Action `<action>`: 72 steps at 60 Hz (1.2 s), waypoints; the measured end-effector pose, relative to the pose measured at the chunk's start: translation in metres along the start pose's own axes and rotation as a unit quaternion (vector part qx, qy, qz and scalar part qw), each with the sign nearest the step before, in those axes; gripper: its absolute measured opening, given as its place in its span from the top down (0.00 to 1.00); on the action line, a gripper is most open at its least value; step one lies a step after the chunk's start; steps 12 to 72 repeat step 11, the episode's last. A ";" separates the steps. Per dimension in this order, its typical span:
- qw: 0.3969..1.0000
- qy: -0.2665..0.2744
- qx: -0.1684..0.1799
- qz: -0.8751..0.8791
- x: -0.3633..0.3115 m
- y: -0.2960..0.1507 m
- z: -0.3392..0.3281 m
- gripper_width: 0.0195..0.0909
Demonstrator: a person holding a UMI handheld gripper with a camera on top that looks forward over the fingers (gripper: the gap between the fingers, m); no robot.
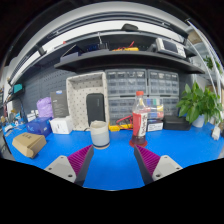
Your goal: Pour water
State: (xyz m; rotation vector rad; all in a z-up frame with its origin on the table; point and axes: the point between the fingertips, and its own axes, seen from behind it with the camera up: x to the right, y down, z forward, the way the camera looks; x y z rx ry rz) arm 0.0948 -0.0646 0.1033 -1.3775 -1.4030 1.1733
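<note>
One bottle and one cup wait on a blue table ahead of a spread, empty gripper.

Gripper view: the gripper (112, 160) hangs low over the blue tabletop (180, 145), its two fingers wide apart with bare table between them; each shows one magenta pad (80, 157). Beyond the fingertips stand the task's two things: one clear plastic bottle with a red cap and red label (140, 116), upright, a little toward the right finger, and one small pale cylindrical cup (99, 134), upright, a little toward the left finger and nearer. The two stand apart, not touching. Further back are one white microwave-like box with a dark door (89, 101), one white cube (62, 125), one leafy green potted plant (200, 103), and one long shelf (120, 55) overhead carrying several items too small to count.
</note>
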 end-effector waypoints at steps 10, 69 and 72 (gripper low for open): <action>1.000 -0.001 0.009 -0.007 -0.008 -0.011 -0.009 0.11; 1.000 -0.002 0.008 -0.007 -0.009 -0.010 -0.010 0.11; 1.000 -0.002 0.008 -0.007 -0.009 -0.010 -0.010 0.11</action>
